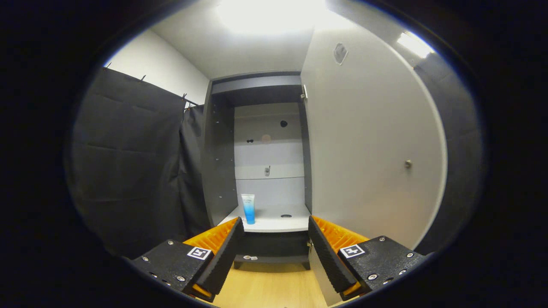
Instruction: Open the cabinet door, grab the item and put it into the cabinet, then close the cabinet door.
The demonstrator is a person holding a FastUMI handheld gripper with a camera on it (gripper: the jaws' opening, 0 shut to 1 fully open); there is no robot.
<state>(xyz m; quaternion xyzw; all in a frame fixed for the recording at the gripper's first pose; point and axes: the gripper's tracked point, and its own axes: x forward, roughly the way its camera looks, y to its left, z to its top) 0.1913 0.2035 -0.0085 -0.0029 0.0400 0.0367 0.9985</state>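
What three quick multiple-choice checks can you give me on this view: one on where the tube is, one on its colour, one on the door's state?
1. Where does the tube stand?
A. On the floor
B. On the cabinet shelf, beyond the fingers
C. Between the fingers

2. What colour is the tube?
A. White fading to blue
B. Red
C. Green

3. How is the cabinet door?
A. Shut
B. Swung open
C. Off its hinges, lying flat

Answers:
1 B, it stands upright at the shelf's left front.
2 A, white on top, blue lower down.
3 B, the door stands open at the right and the inside shows; the gripper is open and holds nothing.
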